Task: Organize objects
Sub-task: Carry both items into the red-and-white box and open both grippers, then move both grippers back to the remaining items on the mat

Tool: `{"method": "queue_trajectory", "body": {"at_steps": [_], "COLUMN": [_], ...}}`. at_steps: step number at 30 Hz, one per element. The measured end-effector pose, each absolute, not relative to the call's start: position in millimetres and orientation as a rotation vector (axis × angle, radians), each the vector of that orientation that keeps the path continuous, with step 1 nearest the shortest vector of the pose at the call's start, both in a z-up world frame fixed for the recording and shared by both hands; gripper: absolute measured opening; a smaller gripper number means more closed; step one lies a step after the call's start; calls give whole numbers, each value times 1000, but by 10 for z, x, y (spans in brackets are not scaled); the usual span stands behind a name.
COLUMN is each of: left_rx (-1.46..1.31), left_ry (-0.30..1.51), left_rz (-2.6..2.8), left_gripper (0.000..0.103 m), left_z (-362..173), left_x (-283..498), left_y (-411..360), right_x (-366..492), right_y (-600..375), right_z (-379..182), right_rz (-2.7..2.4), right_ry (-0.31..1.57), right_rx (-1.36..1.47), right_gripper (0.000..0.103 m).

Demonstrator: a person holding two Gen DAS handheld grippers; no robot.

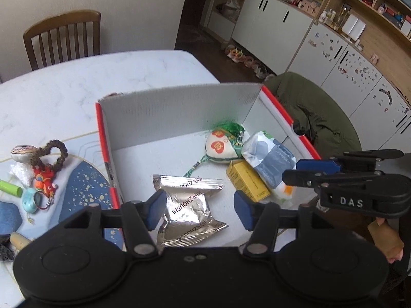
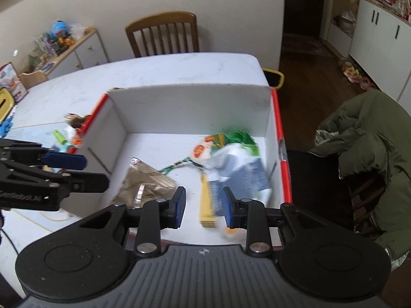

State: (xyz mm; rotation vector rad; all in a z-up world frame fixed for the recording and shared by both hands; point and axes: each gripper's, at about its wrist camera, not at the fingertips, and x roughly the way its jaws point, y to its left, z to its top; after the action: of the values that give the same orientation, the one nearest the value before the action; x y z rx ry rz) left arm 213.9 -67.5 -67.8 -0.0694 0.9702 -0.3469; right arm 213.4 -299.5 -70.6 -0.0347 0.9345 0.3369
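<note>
**Open box on a marble table, both claws empty above it**

White marble tabletop [image 1: 64, 82] fills the scene, with a wooden chair [image 1: 63, 38] pushed in at its far side and white cabinets [image 1: 272, 18] along the wall beyond. On the table sits a red-edged cardboard box [image 1: 179, 113] with white inner walls, its top open.

Inside the box lie four things. A crinkled silver foil packet [image 1: 188, 208] rests on the floor nearest the camera. Toward the right wall a yellow carton [image 1: 246, 179] lies flat, with a blue-and-white tissue pack [image 1: 269, 156] leaning over it. Behind them, in the far right corner, is a stuffed fabric charm [image 1: 221, 146] with green tassels and a braided cord trailing toward the packet.

Left of the box, on a blue speckled mat [image 1: 82, 187], small items are still outside: a beaded bracelet [image 1: 52, 154], a red toy keychain [image 1: 43, 179], a green tube [image 1: 10, 188] and a pale blue trinket [image 1: 30, 200].

The left gripper [image 1: 196, 209] hovers over the foil packet, fingers spread wide, holding nothing. The right gripper [image 2: 201, 206] hangs above the near edge of the box, jaws parted and empty, with the yellow carton and tissue pack just beyond its right finger. A green jacket [image 2: 372, 148] drapes over a chair right of the box.
</note>
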Motion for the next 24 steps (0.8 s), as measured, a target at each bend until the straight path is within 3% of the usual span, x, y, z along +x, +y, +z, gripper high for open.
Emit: {"method": "queue_trajectory", "body": {"at_steps": [3, 5, 6, 21, 24], "left_rx": [-76, -71, -69, -80, -70], "left_ry": [945, 926, 918, 845, 844], "left_rz": [-336, -328, -323, -221, -214], "left_gripper": [65, 66, 67, 84, 96], "left_z": [-592, -532, -504, -288, -276], "left_x": [2052, 1983, 1951, 1506, 1454], "left_y": [-633, -595, -571, 91, 252], "right_x": [2046, 1987, 1955, 1658, 1611], "right_y": [-2926, -2882, -2857, -2203, -2034], "right_z": [-600, -534, -502, -291, -281], "right_rz": [368, 388, 397, 551, 561], "right_ry": [907, 883, 869, 824, 826], "right_rx": [-40, -40, -42, -72, -69], "right_gripper": [31, 53, 58, 66, 67]}}
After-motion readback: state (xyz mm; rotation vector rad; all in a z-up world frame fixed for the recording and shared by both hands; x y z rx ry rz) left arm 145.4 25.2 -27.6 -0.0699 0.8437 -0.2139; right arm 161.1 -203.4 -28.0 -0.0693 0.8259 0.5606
